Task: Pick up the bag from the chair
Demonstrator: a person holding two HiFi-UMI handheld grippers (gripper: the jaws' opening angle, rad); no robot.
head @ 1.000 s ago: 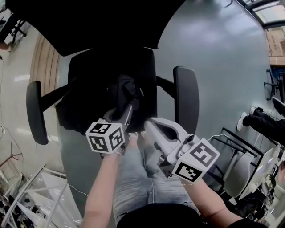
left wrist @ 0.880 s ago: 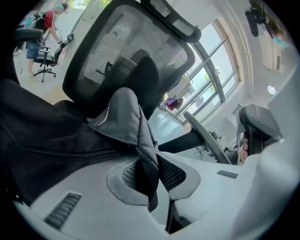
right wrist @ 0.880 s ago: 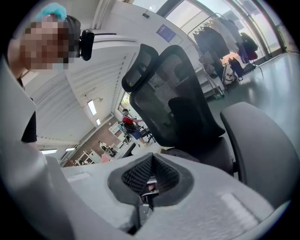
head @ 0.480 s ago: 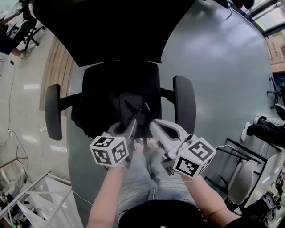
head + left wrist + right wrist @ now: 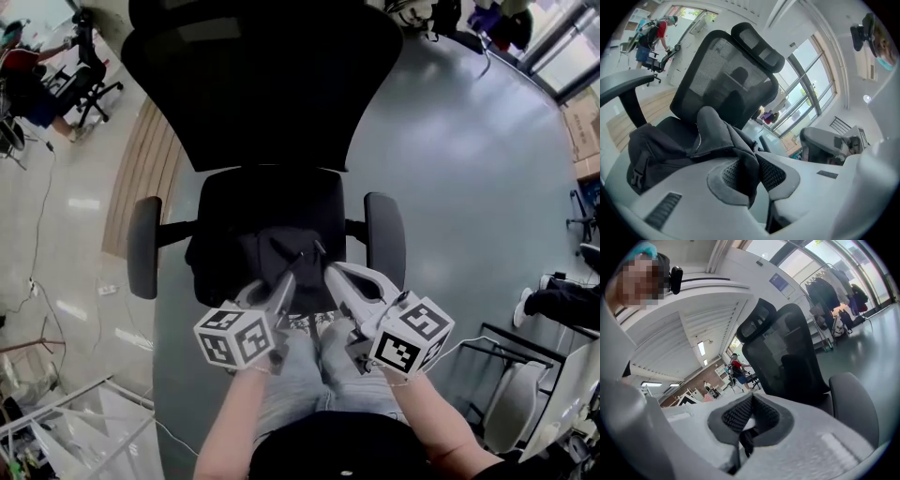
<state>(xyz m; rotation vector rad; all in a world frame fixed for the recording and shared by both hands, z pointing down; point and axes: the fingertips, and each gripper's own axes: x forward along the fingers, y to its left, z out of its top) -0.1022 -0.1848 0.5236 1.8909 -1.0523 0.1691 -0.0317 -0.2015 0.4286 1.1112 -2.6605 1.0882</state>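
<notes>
At the front of the chair (image 5: 272, 199), the dark bag (image 5: 255, 264) hangs bunched between two grips. The left hand-held gripper (image 5: 284, 281) is clenched on a thick fold of its fabric, and the right hand-held gripper (image 5: 326, 274) pinches a thin dark strip of it. A good lift likely means raising both together and level, so the slack body neither slips out nor drags on the armrest (image 5: 384, 239). The bag's contents cannot be seen, as no opening shows.

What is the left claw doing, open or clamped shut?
Clamped shut. In the left gripper view, the left gripper pinches a fold of the black bag tightly between its two pads.
</notes>
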